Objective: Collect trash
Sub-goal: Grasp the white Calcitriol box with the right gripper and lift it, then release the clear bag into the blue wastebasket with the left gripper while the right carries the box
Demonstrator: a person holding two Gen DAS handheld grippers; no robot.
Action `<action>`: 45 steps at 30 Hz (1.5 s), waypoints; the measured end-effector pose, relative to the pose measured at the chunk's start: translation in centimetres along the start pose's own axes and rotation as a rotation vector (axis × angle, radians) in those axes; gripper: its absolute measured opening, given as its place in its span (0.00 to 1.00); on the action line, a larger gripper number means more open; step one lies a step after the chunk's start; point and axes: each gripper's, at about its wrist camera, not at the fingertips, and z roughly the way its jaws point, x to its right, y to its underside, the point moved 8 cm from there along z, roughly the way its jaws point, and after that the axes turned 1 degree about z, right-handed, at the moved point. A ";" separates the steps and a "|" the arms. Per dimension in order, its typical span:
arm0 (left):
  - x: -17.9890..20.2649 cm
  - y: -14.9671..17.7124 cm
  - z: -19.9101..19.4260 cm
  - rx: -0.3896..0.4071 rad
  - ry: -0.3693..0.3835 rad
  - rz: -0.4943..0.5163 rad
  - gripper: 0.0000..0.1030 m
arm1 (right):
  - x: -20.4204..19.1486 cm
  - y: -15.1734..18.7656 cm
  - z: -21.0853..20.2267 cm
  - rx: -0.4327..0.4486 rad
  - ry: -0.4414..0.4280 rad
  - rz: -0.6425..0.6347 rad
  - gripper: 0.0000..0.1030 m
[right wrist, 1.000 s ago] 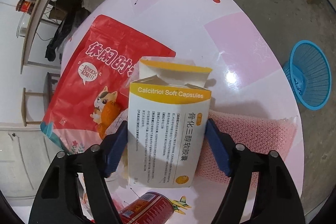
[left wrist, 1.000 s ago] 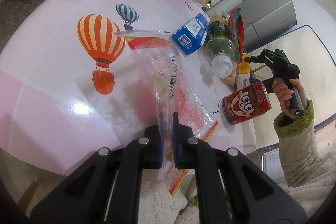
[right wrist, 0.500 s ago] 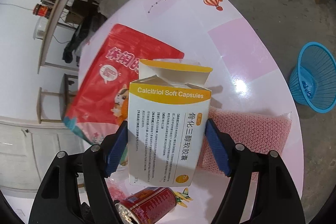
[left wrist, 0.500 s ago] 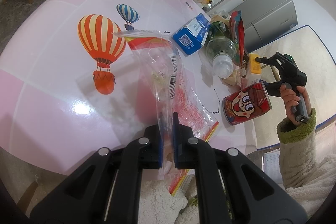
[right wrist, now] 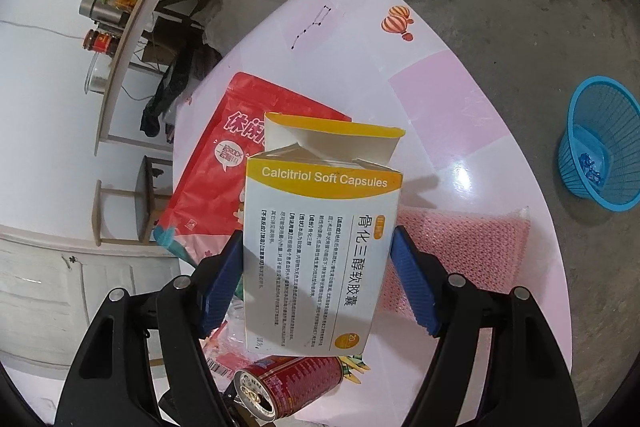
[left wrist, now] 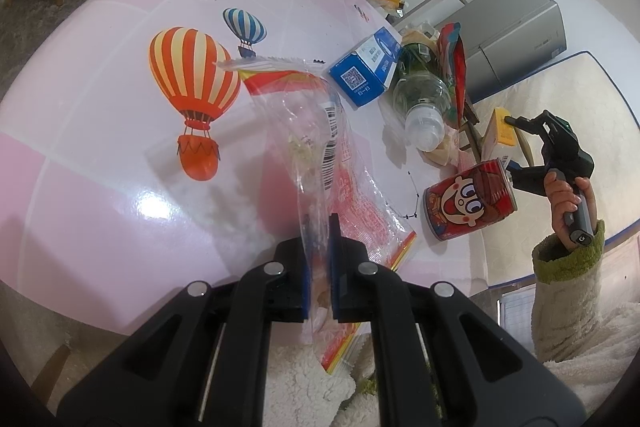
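My left gripper (left wrist: 319,267) is shut on a clear plastic wrapper (left wrist: 308,131) with red print and a barcode, which stands up over the pink table (left wrist: 100,131). My right gripper (right wrist: 318,255) is shut on a white and yellow capsule box (right wrist: 320,251) with its top flap open, held above the table. In the left wrist view that box (left wrist: 498,137) and the right gripper (left wrist: 516,147) show at the right, held by a hand in a green cuff. A red cartoon can (left wrist: 470,205) lies on its side near the table edge.
A blue carton (left wrist: 366,69), a clear bottle (left wrist: 420,99) and a red snack pouch (right wrist: 224,163) lie on the table, with a pink mesh pad (right wrist: 460,247) beside them. A blue basket (right wrist: 600,151) stands on the floor past the table edge. Shelves and a grey cabinet (left wrist: 512,31) line the wall.
The right gripper has lifted the capsule box up and away from the table, clear of the can. The left gripper and its wrapper have stayed still.
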 end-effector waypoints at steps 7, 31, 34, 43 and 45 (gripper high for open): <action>0.0 0.0 -0.1 0.003 0.003 -0.004 0.05 | 0.2 0.0 -0.5 0.008 -0.013 0.003 0.69; 1.5 -0.6 -4.3 0.104 0.004 0.029 0.05 | -0.6 0.0 -2.5 0.037 -0.134 -0.008 0.69; 2.8 -0.8 -6.7 0.142 0.012 0.056 0.05 | -0.8 0.1 -3.6 0.046 -0.182 -0.013 0.69; 12.6 -1.9 -10.6 0.191 0.157 0.223 0.05 | 2.5 0.4 -9.7 0.124 -0.329 0.018 0.69; 16.2 -2.4 -9.6 0.167 0.200 0.288 0.05 | 4.4 0.4 -11.5 0.159 -0.350 0.042 0.69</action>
